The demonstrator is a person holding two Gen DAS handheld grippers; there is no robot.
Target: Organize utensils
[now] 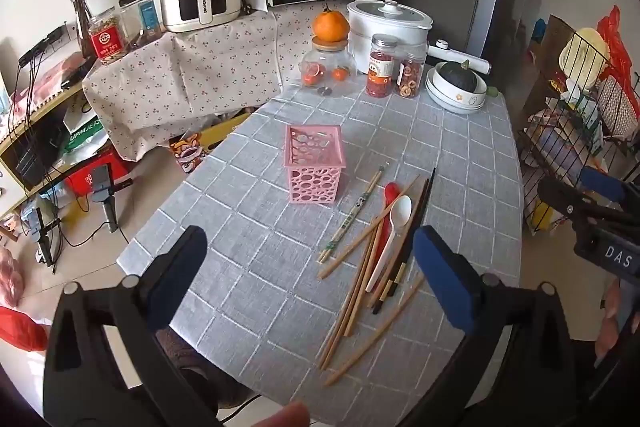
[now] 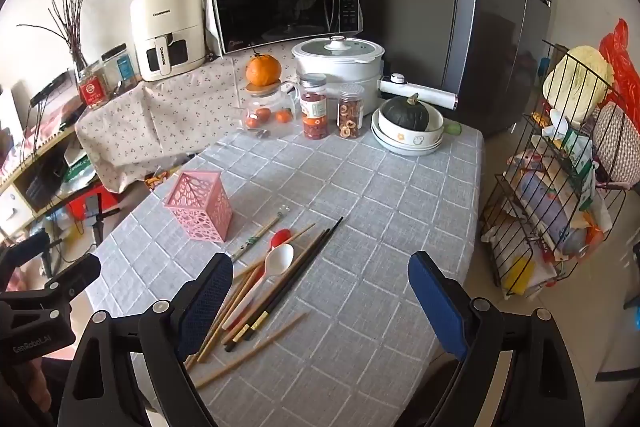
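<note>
1. Fingers of the left gripper (image 1: 308, 275) are spread wide and hold nothing; they hover above the near edge of the table (image 1: 248, 267).
2. Fingers of the right gripper (image 2: 320, 303) are likewise wide apart and empty, above the near right part of the table.
3. Bare grey checked cloth lies between and ahead of the right fingers, out to the table's right edge; a wire rack (image 2: 560, 195) stands on the floor beyond that edge.
4. Jars, a glass pot, a rice cooker (image 2: 338, 67) and stacked bowls (image 2: 408, 135) line the far edge, well apart from both grippers.
5. Loose utensils lie in a pile: wooden chopsticks (image 1: 360, 291), black chopsticks (image 1: 416, 219), a white spoon (image 1: 394, 227) lying over a red spoon (image 1: 391, 191). From the left wrist they sit just inside its right finger (image 1: 444, 275); from the right wrist they touch past its left finger (image 2: 208, 299).
6. Ahead of the pile, to its left, a pink perforated holder (image 1: 316, 163) stands upright, with nothing visible inside.
</note>
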